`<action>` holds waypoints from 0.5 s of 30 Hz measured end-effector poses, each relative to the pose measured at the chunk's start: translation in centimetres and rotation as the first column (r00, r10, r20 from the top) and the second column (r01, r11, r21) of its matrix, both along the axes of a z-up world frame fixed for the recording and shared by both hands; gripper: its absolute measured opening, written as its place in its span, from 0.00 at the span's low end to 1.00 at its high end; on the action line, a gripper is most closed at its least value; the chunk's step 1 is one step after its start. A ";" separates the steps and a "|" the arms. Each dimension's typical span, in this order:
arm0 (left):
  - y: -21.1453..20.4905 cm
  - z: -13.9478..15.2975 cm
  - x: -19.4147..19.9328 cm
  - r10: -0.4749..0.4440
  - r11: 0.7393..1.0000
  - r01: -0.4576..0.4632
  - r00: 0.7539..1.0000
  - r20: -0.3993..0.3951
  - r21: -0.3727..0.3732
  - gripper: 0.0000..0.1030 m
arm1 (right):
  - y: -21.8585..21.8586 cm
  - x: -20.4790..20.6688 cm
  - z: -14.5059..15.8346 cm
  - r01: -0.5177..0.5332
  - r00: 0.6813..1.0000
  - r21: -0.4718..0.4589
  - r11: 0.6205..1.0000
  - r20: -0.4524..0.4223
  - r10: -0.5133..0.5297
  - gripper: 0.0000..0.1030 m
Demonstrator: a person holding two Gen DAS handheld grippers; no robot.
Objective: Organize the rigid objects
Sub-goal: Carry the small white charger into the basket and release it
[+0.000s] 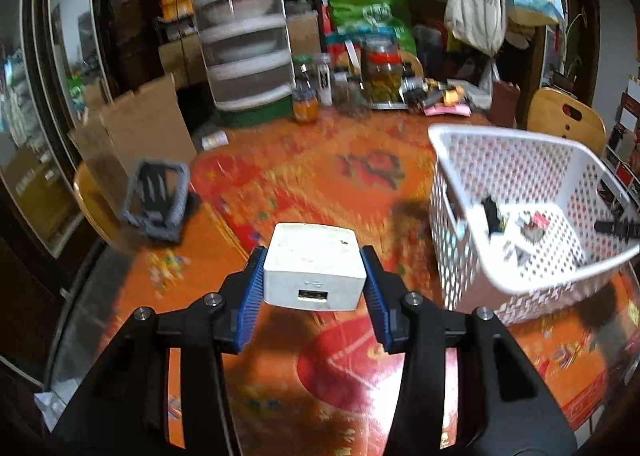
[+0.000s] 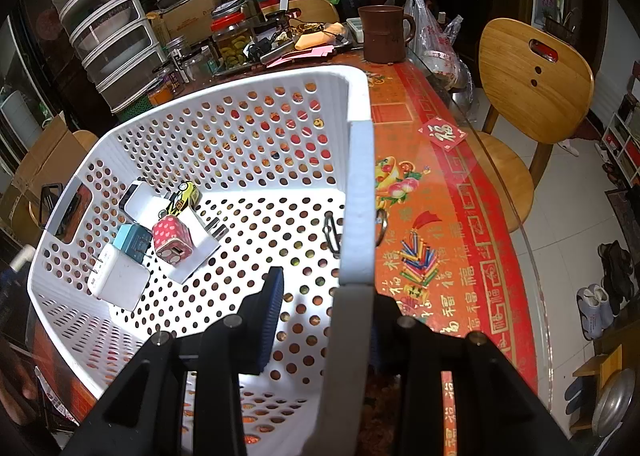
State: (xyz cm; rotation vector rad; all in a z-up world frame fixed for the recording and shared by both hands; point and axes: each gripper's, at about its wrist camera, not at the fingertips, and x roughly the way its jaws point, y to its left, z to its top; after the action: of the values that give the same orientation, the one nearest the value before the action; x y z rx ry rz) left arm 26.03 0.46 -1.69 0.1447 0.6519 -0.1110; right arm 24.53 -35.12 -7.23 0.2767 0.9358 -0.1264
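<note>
While the left gripper (image 1: 314, 276) clamps its jaws on the white plastic USB charger block (image 1: 314, 266) above the orange tabletop (image 1: 320, 184), carry it over the white perforated plastic basket (image 1: 516, 176) rim before releasing. The right gripper (image 2: 320, 296) pinches the basket wall, steadying it.

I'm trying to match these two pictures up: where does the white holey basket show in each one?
Left wrist view: the white basket stands at right, beyond the held white charger.
Right wrist view: it fills the left and centre, and the right gripper clamps its rim.
Shared landmark: the wooden chair behind the table.
</note>
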 end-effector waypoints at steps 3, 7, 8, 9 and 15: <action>-0.8 2.9 0.0 0.003 1.000 -0.004 0.999 0.048 0.024 0.42 | 0.0 0.0 0.0 0.000 1.000 0.000 1.000 0.000 0.000 0.35; -2.4 5.7 0.5 -0.006 0.999 0.003 0.997 0.076 0.039 0.42 | 0.0 0.0 0.0 0.001 1.000 0.001 1.000 0.000 -0.001 0.35; -3.0 6.1 0.8 -0.010 0.999 0.007 0.997 0.080 0.040 0.42 | 0.0 0.0 0.0 0.000 1.000 0.000 1.000 0.000 0.000 0.35; -3.6 6.5 1.1 -0.015 0.999 0.012 0.996 0.083 0.041 0.42 | 0.0 0.0 0.0 0.000 1.000 0.000 1.000 0.000 0.000 0.35; -7.2 7.3 2.0 -0.063 0.998 0.061 0.995 0.078 0.033 0.42 | 0.0 0.0 0.0 0.000 1.000 0.001 1.000 0.000 0.000 0.35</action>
State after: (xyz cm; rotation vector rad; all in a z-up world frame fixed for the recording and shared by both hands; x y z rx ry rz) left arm 28.03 -6.76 5.57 0.1980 0.5706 -0.1546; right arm 24.52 -35.09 -7.25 0.2776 0.9356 -0.1261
